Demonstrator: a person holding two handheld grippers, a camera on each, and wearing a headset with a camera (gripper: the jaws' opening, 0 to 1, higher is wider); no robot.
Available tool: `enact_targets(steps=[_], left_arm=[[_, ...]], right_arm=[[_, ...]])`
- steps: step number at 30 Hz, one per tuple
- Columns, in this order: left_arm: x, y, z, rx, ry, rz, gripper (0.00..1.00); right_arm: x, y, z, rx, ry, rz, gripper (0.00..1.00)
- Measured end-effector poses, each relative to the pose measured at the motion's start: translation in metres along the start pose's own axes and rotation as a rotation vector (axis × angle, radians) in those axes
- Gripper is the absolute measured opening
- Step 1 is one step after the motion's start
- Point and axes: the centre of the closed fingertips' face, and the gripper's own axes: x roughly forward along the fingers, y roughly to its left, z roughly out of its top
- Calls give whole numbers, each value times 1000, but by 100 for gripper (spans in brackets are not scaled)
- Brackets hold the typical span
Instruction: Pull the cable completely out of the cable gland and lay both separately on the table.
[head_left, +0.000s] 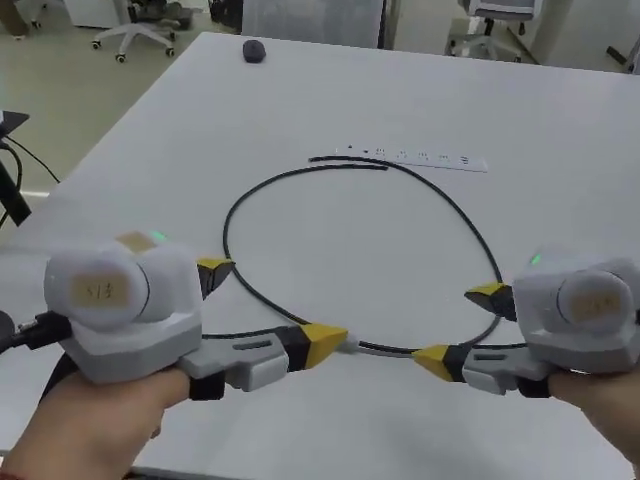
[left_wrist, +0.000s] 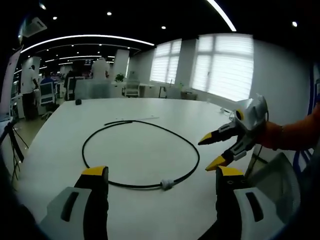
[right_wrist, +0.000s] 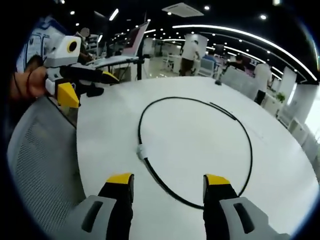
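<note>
A looped black cable (head_left: 470, 225) lies on the white tabletop (head_left: 350, 100), its small white cable gland (left_wrist: 166, 184) between left gripper (head_left: 270, 304) and right gripper (head_left: 458, 326).

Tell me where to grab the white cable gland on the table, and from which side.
Grip the cable gland across its short white body, jaws straddling the cable. It lies flat at the loop's near edge, between the open left gripper and right gripper, so coming down from the near side is probably easiest.

Smooth matt white table (head_left: 400, 90), matt black cable (head_left: 228, 226), pale plastic gland (left_wrist: 166, 184)
</note>
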Motion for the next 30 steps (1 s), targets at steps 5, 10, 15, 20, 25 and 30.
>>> enact_targets(steps=[5,10,15,20,25,30], left_arm=[[4,9,2,3,-3,1,89],[6,13,2,0,-5,2,89],[9,12,-2,6,0,-4,89],[9,13,-6,1,9,-2,88],[9,13,-8,-5,10,-1,88],[10,13,-8,-8,8,-1,88]], right_arm=[[24,11,9,-101,30,78,30],[44,20,17,-123,42,133,24],[62,39,13,-169,89,202,20],[75,47,12,-184,112,236,20],[86,49,9,-203,143,261,16],[92,49,1,-220,177,271,14]])
